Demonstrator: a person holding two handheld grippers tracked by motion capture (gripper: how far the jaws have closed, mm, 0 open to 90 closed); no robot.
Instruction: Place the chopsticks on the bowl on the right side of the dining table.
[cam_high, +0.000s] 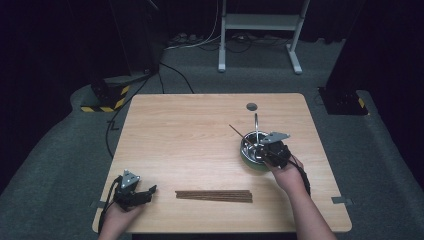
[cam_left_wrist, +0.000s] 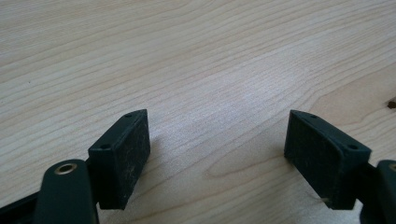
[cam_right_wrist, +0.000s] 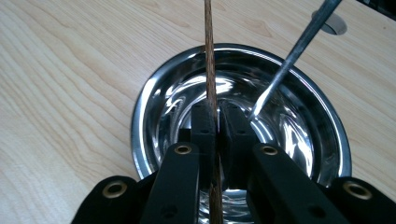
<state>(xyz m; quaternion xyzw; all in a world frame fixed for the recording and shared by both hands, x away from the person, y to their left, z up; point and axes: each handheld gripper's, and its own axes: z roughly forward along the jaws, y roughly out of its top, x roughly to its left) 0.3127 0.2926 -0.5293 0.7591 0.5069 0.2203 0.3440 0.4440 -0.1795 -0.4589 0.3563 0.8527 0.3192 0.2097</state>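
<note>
A shiny steel bowl (cam_right_wrist: 154, 107) with a green outside (cam_high: 252, 162) stands on the right half of the table. My right gripper (cam_right_wrist: 217, 109) hovers over it, shut on a thin brown stick (cam_right_wrist: 208, 51) that points away past the bowl's far rim. A metal utensil handle (cam_right_wrist: 299, 46) leans in the bowl, its tip on the bowl's inside to the right of the jaws. Several more brown sticks (cam_high: 214, 195) lie in a bundle near the front edge. My left gripper (cam_left_wrist: 217, 144) rests open at the front left (cam_high: 142, 195), with bare wood between its pads.
The wooden table (cam_high: 190, 135) has a round grey grommet hole (cam_high: 251, 106) near its far edge. Beyond it stand a white metal frame (cam_high: 260, 30) and cables on the dark floor. A yellow-black striped block (cam_high: 107, 97) sits at the far left.
</note>
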